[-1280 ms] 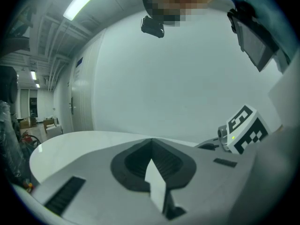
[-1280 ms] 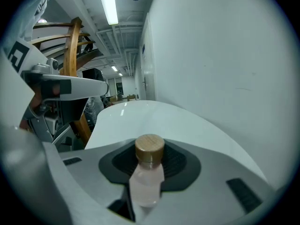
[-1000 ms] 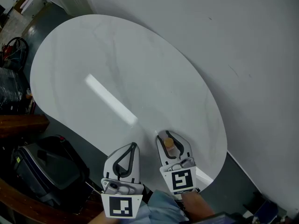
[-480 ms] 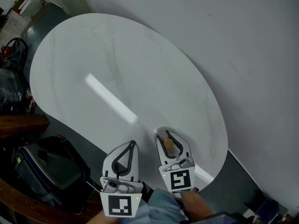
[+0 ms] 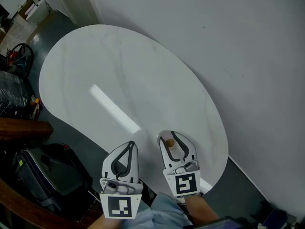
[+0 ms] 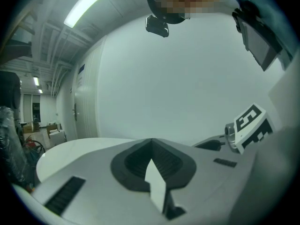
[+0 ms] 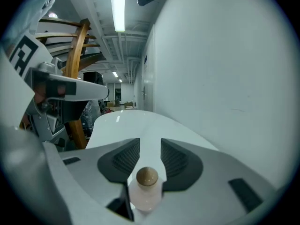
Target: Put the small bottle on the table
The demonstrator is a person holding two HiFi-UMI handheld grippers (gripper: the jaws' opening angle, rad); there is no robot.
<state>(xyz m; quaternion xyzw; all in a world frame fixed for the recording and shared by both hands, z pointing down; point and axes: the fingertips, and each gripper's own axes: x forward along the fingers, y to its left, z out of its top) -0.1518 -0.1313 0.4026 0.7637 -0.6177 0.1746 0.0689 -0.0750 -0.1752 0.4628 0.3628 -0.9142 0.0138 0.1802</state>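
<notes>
The jaws of the right gripper [image 7: 150, 146] are opening, and the small bottle [image 7: 146, 193] stands between them, far back near their root. Its pale body and round brown stopper [image 7: 147, 176] are upright. A clear gap shows between the dark pads in front of it, so the pads are not pressing on it. In the head view the small bottle [image 5: 169, 143] is on the white oval bench [image 5: 119, 70], close to the bench's near right edge, inside the right gripper [image 5: 172, 138].

The left gripper [image 6: 151, 142] has its jaws together, with nothing between them. In the head view the left gripper [image 5: 128, 148] is just beside the right one, its tip at the near edge of the bench.

A plain white wall [image 5: 228, 32] runs along the far right edge of the bench. Off the left edge, on the floor, there is a black case [image 5: 38, 175].

Only the right gripper view shows a curved wooden frame [image 7: 77, 74] past the left edge and a long ceiling light [image 7: 118, 8]. Only the left gripper view shows the marker cube [image 6: 248, 125] of the right gripper from the side. The head view alone shows a blue sleeve [image 5: 164, 214] behind both grippers.
</notes>
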